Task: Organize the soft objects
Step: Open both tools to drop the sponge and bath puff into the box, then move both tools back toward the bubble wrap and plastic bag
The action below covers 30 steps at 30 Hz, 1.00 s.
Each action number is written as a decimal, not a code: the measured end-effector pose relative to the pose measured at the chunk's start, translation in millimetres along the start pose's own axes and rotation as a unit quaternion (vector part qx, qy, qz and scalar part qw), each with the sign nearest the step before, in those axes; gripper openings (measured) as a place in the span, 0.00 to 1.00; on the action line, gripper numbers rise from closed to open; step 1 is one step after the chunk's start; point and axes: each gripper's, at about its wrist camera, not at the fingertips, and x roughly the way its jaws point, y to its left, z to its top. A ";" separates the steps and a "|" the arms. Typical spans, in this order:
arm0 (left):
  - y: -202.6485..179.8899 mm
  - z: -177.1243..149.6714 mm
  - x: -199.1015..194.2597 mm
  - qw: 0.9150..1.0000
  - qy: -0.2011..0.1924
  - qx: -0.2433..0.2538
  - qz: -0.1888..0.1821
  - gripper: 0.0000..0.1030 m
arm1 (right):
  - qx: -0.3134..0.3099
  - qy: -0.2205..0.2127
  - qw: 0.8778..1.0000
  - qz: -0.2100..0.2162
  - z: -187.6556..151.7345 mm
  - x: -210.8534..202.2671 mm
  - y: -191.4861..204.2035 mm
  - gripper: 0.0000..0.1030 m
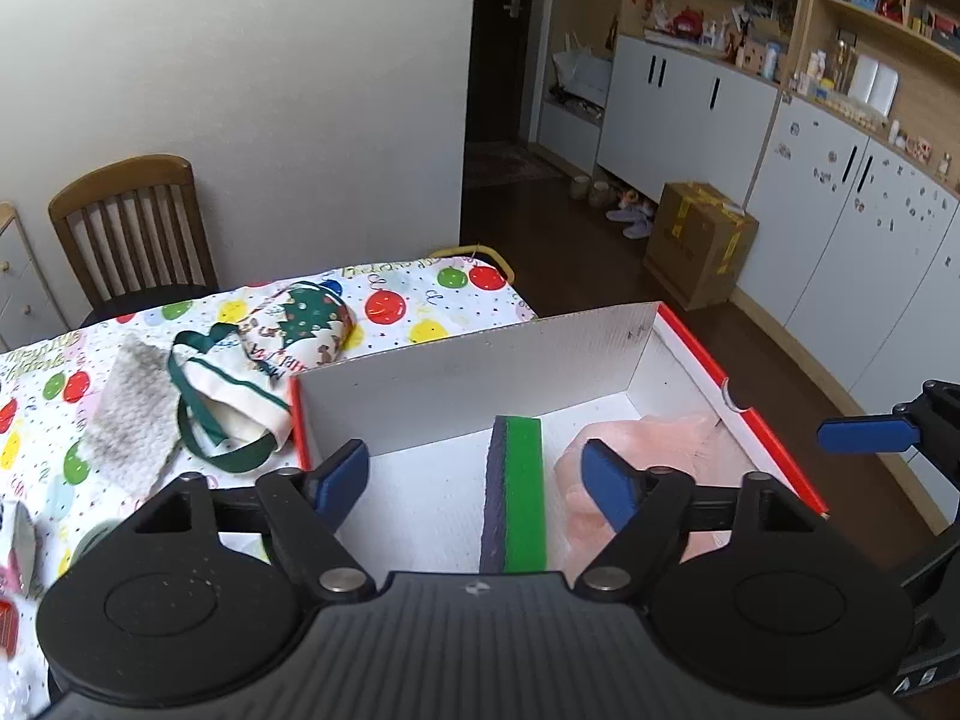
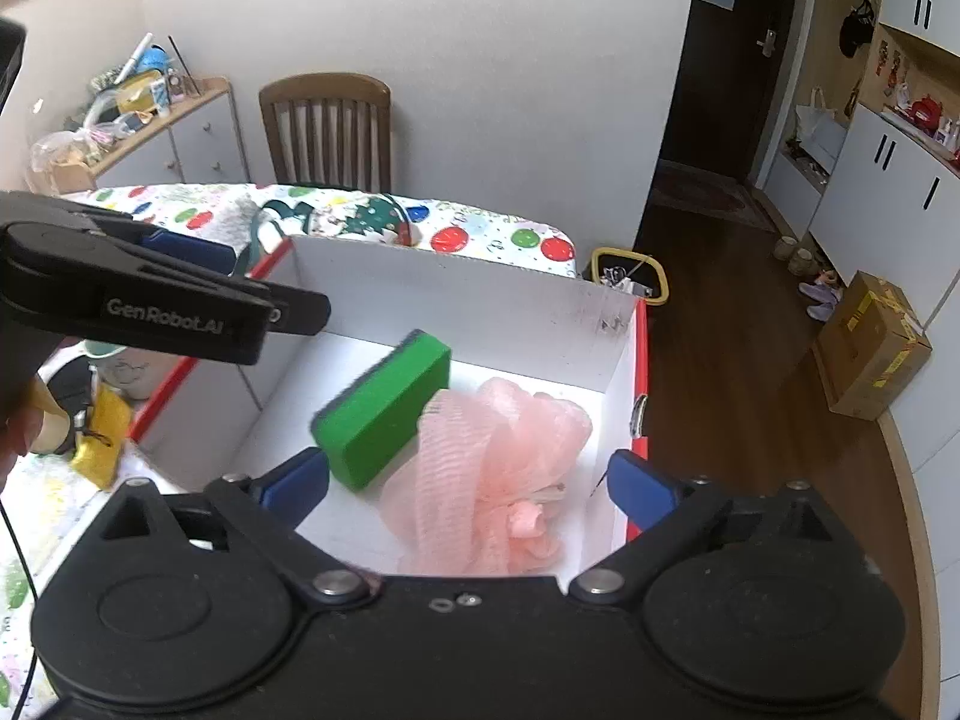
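My left jaws (image 1: 480, 468) stand spread above the white box (image 1: 456, 384), nothing between them. My right jaws (image 2: 474, 477) are spread wider still, also empty, over the same box. Inside it the green sponge (image 2: 384, 408) lies on the left, touching the pink mesh pouf (image 2: 498, 468) heaped in the near right corner. Left of the box, on the balloon-print counter (image 1: 414, 306), lie a Christmas-print bag (image 1: 288, 336) and a grey cloth (image 1: 129, 414), touching each other.
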 end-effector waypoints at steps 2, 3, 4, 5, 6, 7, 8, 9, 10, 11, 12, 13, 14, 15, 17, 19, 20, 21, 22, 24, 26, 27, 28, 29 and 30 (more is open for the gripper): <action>2.7 -3.4 -10.5 1.000 -0.008 -0.006 0.000 0.80 | 0.002 -0.005 1.000 0.002 -0.3 -7.6 1.7 0.98; 4.2 -5.1 -15.7 1.000 -0.012 -0.008 0.000 0.80 | 0.004 -0.009 1.000 0.003 -0.6 -11.8 2.0 0.99; 5.6 -7.0 -20.7 1.000 -0.014 -0.009 -0.001 0.80 | 0.006 -0.014 1.000 0.005 -0.9 -15.9 2.5 0.99; 7.4 -9.1 -26.0 1.000 -0.017 -0.011 -0.001 0.80 | 0.010 -0.018 1.000 0.006 -1.4 -20.1 3.3 0.99; 9.2 -11.4 -31.3 1.000 -0.020 -0.013 -0.001 0.81 | 0.012 -0.022 1.000 0.006 -1.5 -23.7 4.3 0.99; 11.0 -13.6 -36.6 1.000 -0.023 -0.015 -0.001 0.82 | 0.013 -0.026 1.000 0.006 -2.0 -27.0 6.0 1.00; 12.2 -15.9 -42.2 1.000 -0.027 -0.015 0.000 0.83 | 0.012 -0.030 0.999 0.006 -2.3 -30.7 7.9 1.00; 13.0 -18.3 -47.8 0.999 -0.032 -0.014 0.001 0.83 | 0.010 -0.034 0.999 0.006 -2.8 -34.6 10.2 1.00; 14.3 -20.7 -53.5 0.999 -0.037 -0.012 0.002 0.83 | 0.009 -0.038 0.999 0.007 -3.1 -38.5 12.8 1.00; 15.8 -23.3 -59.3 0.999 -0.043 -0.011 0.002 0.84 | 0.008 -0.042 0.999 0.010 -2.9 -42.0 15.3 1.00; 17.3 -25.8 -65.3 0.999 -0.048 -0.008 0.003 0.84 | 0.008 -0.047 0.999 0.011 -3.7 -46.0 17.8 1.00; 19.0 -27.7 -70.3 0.999 -0.051 -0.007 0.002 0.84 | 0.007 -0.051 0.999 0.011 -3.3 -49.1 20.8 1.00; 21.3 -30.7 -76.4 0.998 -0.057 -0.006 0.000 0.86 | 0.006 -0.056 0.998 0.011 -2.9 -52.1 23.9 1.00; 23.9 -33.3 -82.0 0.998 -0.062 -0.007 -0.001 0.87 | 0.006 -0.060 0.998 0.013 -3.1 -55.0 26.9 1.00; 30.7 -38.6 -94.0 0.997 -0.070 -0.012 -0.009 0.91 | 0.007 -0.066 0.998 0.016 -3.0 -60.9 33.0 1.00; 38.5 -45.7 -105.9 0.997 -0.079 -0.018 -0.015 0.93 | 0.009 -0.073 0.997 0.021 -3.7 -66.8 40.3 1.00; 41.7 -49.6 -112.2 0.996 -0.082 -0.020 -0.016 0.95 | 0.010 -0.076 0.997 0.023 -4.1 -69.3 44.2 1.00; 44.9 -52.9 -118.3 0.996 -0.086 -0.021 -0.018 0.95 | 0.009 -0.080 0.996 0.024 -4.7 -71.5 48.5 1.00; 48.0 -56.0 -123.2 0.996 -0.088 -0.023 -0.019 0.96 | 0.009 -0.083 0.996 0.025 -5.5 -74.2 52.7 1.00; 55.2 -62.3 -133.0 0.995 -0.090 -0.028 -0.022 0.96 | 0.005 -0.089 0.996 0.028 -6.6 -77.9 62.7 1.00; 65.2 -69.7 -142.0 0.995 -0.089 -0.037 -0.025 0.97 | 0.002 -0.091 0.995 0.034 -8.5 -81.3 73.3 1.00; 70.0 -72.9 -146.4 0.995 -0.088 -0.041 -0.024 0.97 | 0.000 -0.092 0.995 0.038 -9.1 -82.7 79.3 1.00; 75.3 -76.0 -150.5 0.995 -0.087 -0.045 -0.024 0.98 | -0.002 -0.093 0.995 0.041 -9.8 -83.6 85.3 1.00; 80.8 -79.5 -155.0 0.995 -0.088 -0.048 -0.023 0.98 | -0.005 -0.093 0.995 0.044 -10.6 -84.2 91.8 1.00; 86.6 -84.1 -159.5 0.994 -0.089 -0.052 -0.022 0.98 | -0.007 -0.094 0.994 0.047 -11.8 -85.2 98.1 1.00</action>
